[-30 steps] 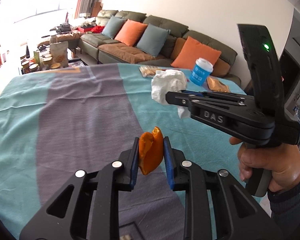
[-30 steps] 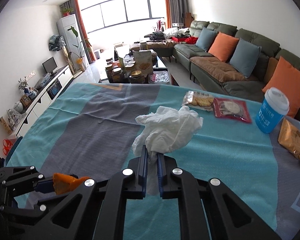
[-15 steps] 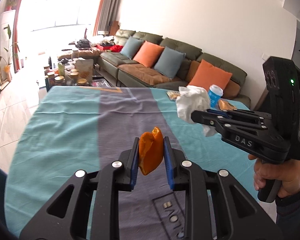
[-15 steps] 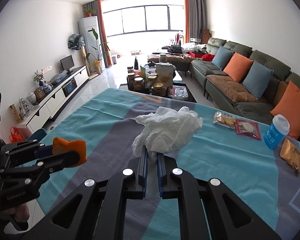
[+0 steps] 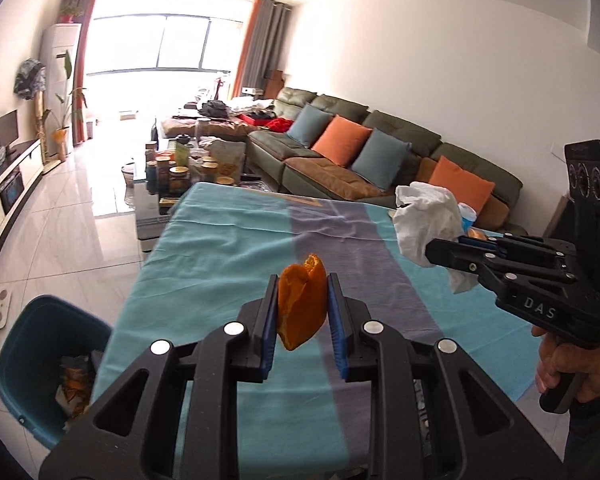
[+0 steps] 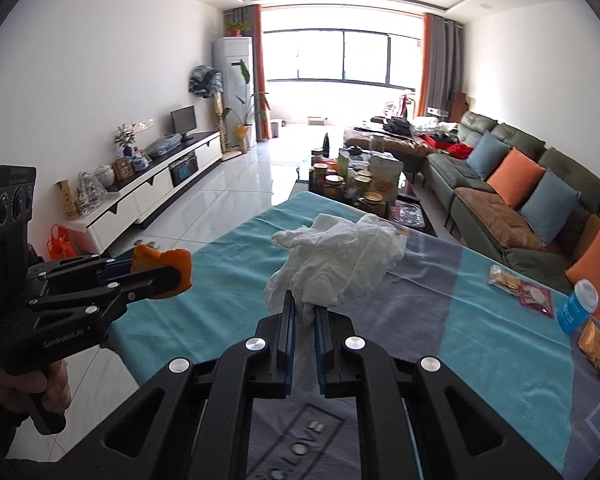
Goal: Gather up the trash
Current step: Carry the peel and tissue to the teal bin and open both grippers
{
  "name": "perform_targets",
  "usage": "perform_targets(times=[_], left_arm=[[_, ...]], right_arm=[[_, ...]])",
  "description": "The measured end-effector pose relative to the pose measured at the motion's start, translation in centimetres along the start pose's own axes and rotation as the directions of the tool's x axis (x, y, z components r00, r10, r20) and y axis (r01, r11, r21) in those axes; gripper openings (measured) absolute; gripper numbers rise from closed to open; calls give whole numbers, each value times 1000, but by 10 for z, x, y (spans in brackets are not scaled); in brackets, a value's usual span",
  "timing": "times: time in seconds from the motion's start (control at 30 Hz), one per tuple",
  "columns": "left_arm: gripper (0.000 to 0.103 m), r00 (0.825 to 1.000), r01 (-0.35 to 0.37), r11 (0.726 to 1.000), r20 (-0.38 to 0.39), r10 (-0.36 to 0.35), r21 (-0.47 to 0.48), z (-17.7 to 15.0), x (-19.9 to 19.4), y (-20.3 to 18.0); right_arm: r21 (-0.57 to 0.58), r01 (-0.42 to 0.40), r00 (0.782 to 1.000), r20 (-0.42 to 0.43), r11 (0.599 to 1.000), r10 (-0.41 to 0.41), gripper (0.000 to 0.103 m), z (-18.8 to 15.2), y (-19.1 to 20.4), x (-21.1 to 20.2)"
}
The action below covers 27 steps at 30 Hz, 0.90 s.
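My left gripper (image 5: 302, 284) is shut on an orange peel (image 5: 301, 304) and holds it above the table's left edge. The peel also shows in the right wrist view (image 6: 162, 266). My right gripper (image 6: 305, 308) is shut on a crumpled white tissue (image 6: 340, 256), held above the teal and grey tablecloth (image 6: 480, 340). The tissue also shows in the left wrist view (image 5: 428, 220), to the right of the peel. A teal trash bin (image 5: 32, 360) with some scraps inside stands on the floor at the lower left, beside the table.
A blue cup (image 6: 578, 306), snack packets (image 6: 534, 294) and a gold packet (image 6: 596, 346) lie at the table's far right. A coffee table with jars (image 6: 356, 184) stands beyond the table. A green sofa (image 6: 540, 184) runs along the right wall.
Both grippers have swung left and risen with their loads. The view now takes in the floor and the teal bin, which was out of sight before.
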State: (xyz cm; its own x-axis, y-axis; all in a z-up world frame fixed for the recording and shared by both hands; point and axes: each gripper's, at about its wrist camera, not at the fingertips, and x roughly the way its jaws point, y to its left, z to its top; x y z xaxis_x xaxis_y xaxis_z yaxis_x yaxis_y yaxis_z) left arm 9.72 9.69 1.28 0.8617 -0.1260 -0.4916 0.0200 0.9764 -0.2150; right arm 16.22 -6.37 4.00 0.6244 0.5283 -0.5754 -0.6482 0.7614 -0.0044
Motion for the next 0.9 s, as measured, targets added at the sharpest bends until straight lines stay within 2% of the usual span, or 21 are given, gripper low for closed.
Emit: perform_targets(times=[0.23, 0.4, 0.7, 0.9], left_arm=[[23, 996, -88, 995, 31, 89, -52, -12, -45, 46], [23, 985, -160, 982, 43, 165, -95, -22, -77, 84], [23, 954, -290, 941, 31, 299, -174, -46, -130, 146], [23, 938, -337, 911, 2, 347, -236, -63, -153, 186]], right_arm=[[-69, -83, 996, 4, 994, 84, 8, 13, 55, 5], [-126, -151, 988, -7, 981, 152, 8, 21, 95, 13], [-197, -261, 965, -45, 945, 257, 8, 39, 145, 41], [-217, -338, 941, -106, 916, 322, 8, 46, 173, 71]])
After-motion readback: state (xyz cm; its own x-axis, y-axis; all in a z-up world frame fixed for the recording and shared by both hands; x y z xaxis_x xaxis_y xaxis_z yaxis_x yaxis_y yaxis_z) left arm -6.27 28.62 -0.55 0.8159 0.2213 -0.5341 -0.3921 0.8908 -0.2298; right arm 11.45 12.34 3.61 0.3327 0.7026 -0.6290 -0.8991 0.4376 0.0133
